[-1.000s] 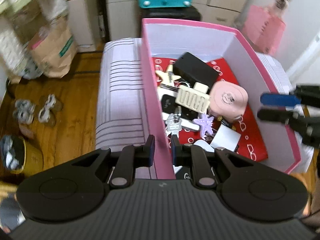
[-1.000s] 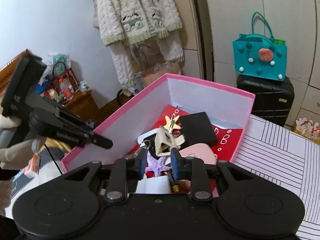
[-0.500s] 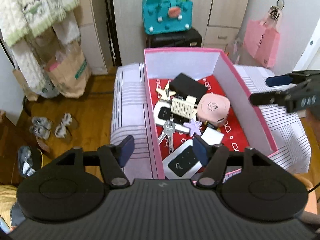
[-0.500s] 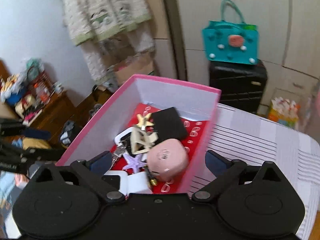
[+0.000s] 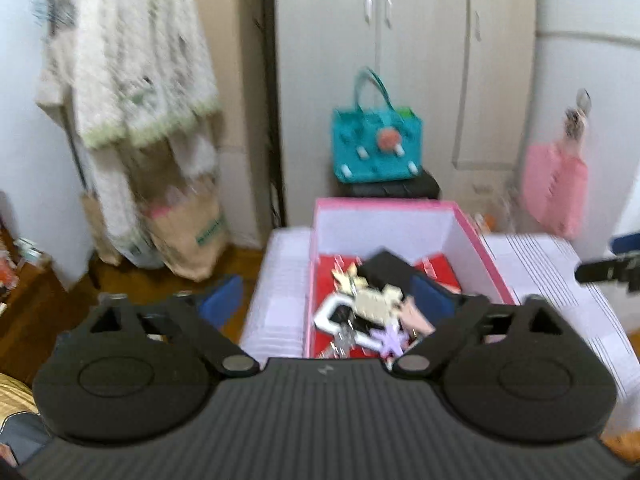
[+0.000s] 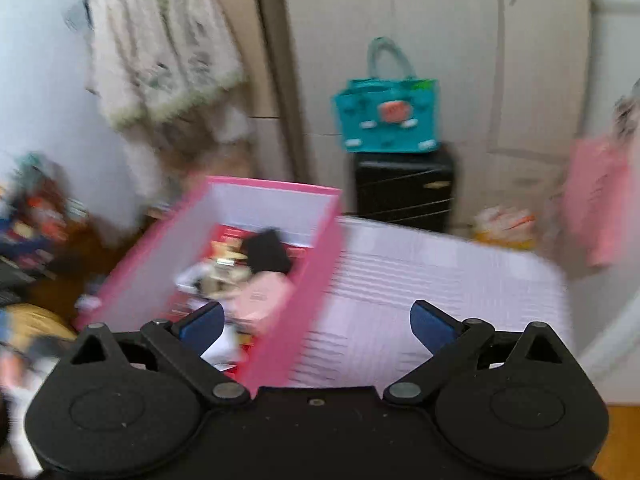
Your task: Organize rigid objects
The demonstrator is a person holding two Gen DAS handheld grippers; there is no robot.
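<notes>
A pink box point(image 5: 468, 224) with white inner walls and a red floor stands on a striped white surface point(image 5: 560, 264). It holds several small things: a black case point(image 5: 384, 268), a cream hair clip point(image 5: 372, 300), a purple star clip point(image 5: 390, 338), a pink pouch point(image 6: 260, 294), keys. My left gripper point(image 5: 326, 300) is open and empty, held back and above the box's near end. My right gripper point(image 6: 316, 324) is open and empty, above the box's right wall point(image 6: 304, 276). The right gripper's tip shows in the left wrist view point(image 5: 612, 268).
A teal handbag point(image 5: 376, 148) sits on a black suitcase point(image 6: 404, 184) behind the box, before pale wardrobe doors. A knit cardigan point(image 5: 132, 80) and a paper bag point(image 5: 184, 232) hang at left. A pink bag point(image 5: 554, 188) hangs at right. Wooden floor lies at left.
Both grippers opened wide from shut and pulled up and back from the box. The views tilted up, so the box looks smaller and lower. Both views are motion-blurred now.
</notes>
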